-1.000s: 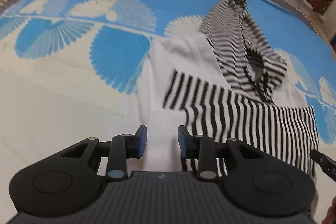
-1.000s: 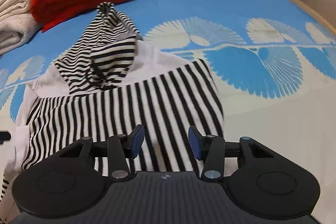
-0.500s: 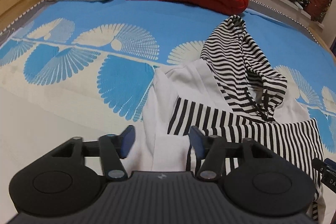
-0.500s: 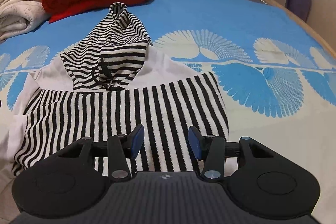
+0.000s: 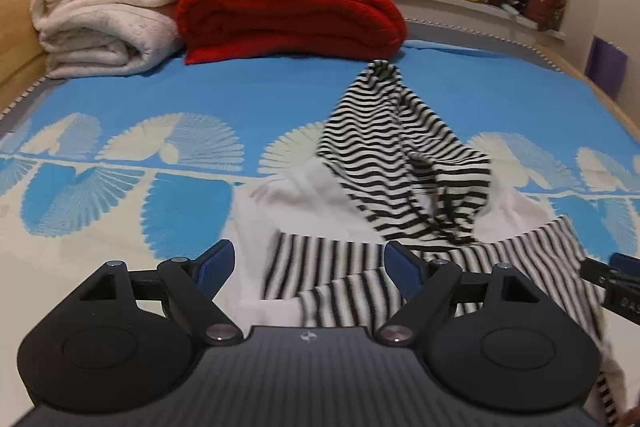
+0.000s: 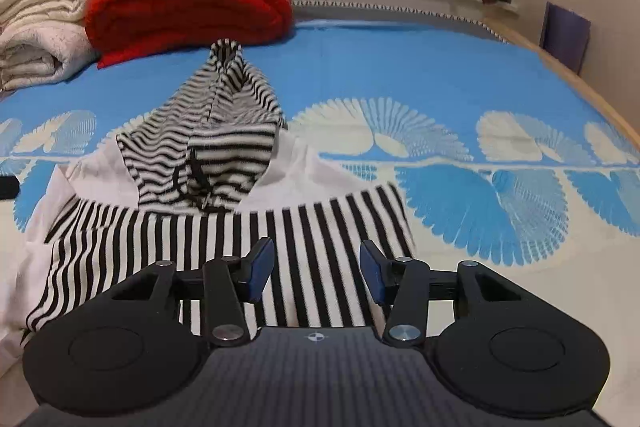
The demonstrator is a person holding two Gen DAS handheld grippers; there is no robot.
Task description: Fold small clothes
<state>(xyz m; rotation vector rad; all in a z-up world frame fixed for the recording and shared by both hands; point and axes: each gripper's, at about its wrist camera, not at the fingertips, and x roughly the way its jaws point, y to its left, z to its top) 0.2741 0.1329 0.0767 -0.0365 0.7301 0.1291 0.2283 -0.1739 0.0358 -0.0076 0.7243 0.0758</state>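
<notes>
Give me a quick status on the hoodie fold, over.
Left gripper open, jaws just widened, nothing gripped. Right gripper open over the striped hoodie. Hoodie flat on the bed, hood up top. Nothing in the way.

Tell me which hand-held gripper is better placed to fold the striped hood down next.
Probably the left. The left hand-held gripper stands wide open, its jaws having just been opening with nothing pinched, and the hood lies almost straight ahead. The right hand-held gripper is narrower and hovers over the striped sleeve; the hood sits off to its left.
</notes>
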